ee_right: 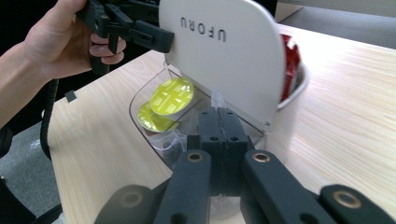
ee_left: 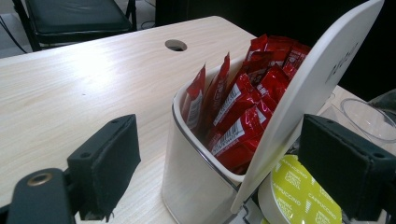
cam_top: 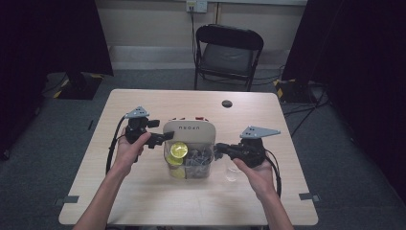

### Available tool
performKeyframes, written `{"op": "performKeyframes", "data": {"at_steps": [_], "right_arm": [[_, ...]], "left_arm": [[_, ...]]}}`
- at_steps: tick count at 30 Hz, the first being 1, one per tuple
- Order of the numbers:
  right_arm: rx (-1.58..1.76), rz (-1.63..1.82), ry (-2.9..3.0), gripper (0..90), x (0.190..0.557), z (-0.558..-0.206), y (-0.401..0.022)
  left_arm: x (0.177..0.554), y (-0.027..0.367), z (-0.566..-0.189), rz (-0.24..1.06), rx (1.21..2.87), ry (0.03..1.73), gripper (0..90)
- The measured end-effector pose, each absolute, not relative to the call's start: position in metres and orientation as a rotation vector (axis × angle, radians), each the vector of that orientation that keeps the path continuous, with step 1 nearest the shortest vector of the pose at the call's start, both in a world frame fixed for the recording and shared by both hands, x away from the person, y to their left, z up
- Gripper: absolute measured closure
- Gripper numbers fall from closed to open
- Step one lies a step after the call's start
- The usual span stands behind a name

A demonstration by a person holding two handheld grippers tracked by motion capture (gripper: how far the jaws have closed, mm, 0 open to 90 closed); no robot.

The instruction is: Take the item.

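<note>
Black folding chair beyond wooden table; round cable hole near table's far edge; clear cup.

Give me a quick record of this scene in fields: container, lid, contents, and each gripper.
container: white organiser box on the wooden table
lid: white lid, raised
contents: red sachets at back; yellow-green capsules in the clear front part
left gripper: open, at the lid's edge
right gripper: shut, something thin and clear at its tips

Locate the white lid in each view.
High view: white lid at table centre, raised between the two hands.
Left gripper view: lid slants along the right side.
Right gripper view: lid upright at top centre.
Shared landmark: yellow capsules beneath it.
</note>
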State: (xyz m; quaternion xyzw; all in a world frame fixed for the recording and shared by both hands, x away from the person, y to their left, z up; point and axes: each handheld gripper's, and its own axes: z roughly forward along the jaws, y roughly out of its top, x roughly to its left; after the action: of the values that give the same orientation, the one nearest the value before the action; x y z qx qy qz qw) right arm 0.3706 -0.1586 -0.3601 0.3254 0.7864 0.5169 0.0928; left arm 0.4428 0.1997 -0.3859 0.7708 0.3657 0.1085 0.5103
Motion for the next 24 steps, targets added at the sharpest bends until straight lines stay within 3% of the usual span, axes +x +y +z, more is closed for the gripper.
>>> {"op": "performKeyframes", "data": {"at_steps": [24], "right_arm": [[1.059,1.471,2.285,90.0,0.362,-0.371,-0.204]], "left_arm": [[0.442,0.201,-0.385,0.260,1.846,0.888,12.9]]}}
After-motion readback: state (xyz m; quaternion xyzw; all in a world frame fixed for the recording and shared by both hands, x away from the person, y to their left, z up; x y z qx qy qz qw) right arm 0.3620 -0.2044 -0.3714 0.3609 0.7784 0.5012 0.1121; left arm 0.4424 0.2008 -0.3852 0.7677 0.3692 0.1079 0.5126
